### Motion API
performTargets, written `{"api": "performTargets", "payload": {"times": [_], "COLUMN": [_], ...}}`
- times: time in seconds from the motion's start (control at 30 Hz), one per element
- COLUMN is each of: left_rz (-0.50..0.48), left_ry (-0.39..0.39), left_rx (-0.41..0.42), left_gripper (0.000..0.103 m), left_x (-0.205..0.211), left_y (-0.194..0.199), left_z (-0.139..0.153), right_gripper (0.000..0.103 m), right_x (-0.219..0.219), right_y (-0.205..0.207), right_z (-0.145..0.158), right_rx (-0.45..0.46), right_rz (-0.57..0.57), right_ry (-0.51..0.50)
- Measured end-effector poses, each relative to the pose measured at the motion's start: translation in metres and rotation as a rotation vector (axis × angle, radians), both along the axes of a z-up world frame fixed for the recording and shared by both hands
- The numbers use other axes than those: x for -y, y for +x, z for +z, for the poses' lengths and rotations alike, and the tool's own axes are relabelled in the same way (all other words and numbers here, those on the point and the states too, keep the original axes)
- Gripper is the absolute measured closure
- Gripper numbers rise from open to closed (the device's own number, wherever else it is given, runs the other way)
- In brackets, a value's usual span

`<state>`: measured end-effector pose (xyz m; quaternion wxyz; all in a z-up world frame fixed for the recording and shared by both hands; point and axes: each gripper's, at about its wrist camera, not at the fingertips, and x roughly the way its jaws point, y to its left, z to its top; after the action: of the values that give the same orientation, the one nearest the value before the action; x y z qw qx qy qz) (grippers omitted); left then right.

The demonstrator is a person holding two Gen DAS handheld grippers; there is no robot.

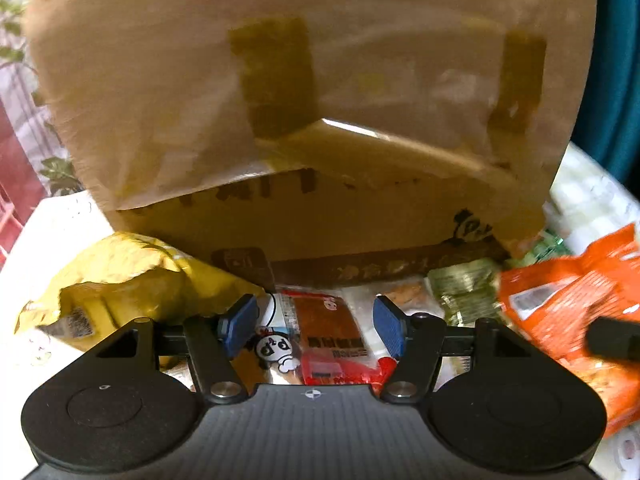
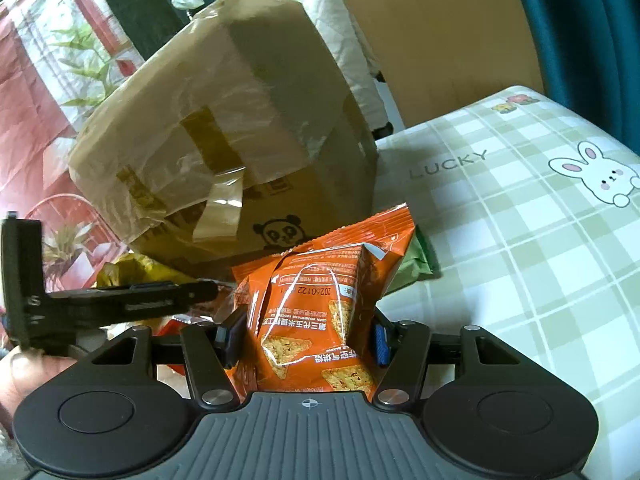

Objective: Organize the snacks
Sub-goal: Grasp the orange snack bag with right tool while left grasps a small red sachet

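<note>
My right gripper (image 2: 306, 334) is shut on an orange chip bag (image 2: 320, 304), held in front of a taped cardboard box (image 2: 224, 128). The same orange bag (image 1: 572, 312) shows at the right of the left wrist view. My left gripper (image 1: 316, 326) is open and empty, hovering over a red and brown snack packet (image 1: 328, 336) that lies before the cardboard box (image 1: 304, 100). A yellow bag (image 1: 120, 276) lies left of it, and green packets (image 1: 464, 288) lie to the right.
A green checked cloth with a rabbit print (image 2: 520, 220) covers the surface at right. A green packet (image 2: 416, 260) lies behind the orange bag. The left gripper's body (image 2: 100, 300) crosses the right wrist view at left. A red patterned sheet (image 2: 52, 92) hangs behind.
</note>
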<state>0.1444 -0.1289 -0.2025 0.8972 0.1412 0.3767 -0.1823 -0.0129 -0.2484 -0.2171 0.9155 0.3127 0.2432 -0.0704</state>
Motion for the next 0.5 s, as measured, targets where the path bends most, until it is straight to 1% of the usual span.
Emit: {"api": "performTargets", "payload": {"times": [0.1,0.23,0.27,0.3,0.33,0.37,0.43,0.5], "left_rz": [0.004,-0.017,-0.018,-0.017,-0.013,-0.016,-0.027,-0.032], "left_ry": [0.065,0.161,0.163,0.165,0.174,0.170,0.111,0.082], "left_rx": [0.009,0.047,0.055,0.057,0.061,0.060,0.047,0.056], "left_gripper": [0.036,0.037,0.039,0.052,0.060,0.060,0.062,0.062], "left_x": [0.012,0.027,0.027,0.027,0.025,0.025,0.016,0.006], "left_y": [0.003,-0.001,-0.002,-0.003,-0.003,-0.004,-0.005,-0.010], "left_z": [-0.010,-0.023,-0.023,-0.024,-0.024,-0.025,-0.022,-0.019], "right_gripper": [0.049,0.048,0.048,0.048,0.048,0.048,0.048,0.049], "right_x": [0.000,0.000,0.001,0.001,0.001,0.001,0.000,0.001], "right_y": [0.000,0.001,0.001,0.001,0.001,0.001,0.002,0.001], "right_z": [-0.001,-0.004,-0.004,-0.004,-0.004,-0.004,-0.003,-0.002], "right_rx": [0.004,0.006,0.006,0.006,0.006,0.005,0.004,0.005], "right_rz": [0.002,0.007,0.006,0.006,0.006,0.006,0.006,0.005], "right_ry": [0.007,0.016,0.019,0.021,0.022,0.022,0.021,0.019]}}
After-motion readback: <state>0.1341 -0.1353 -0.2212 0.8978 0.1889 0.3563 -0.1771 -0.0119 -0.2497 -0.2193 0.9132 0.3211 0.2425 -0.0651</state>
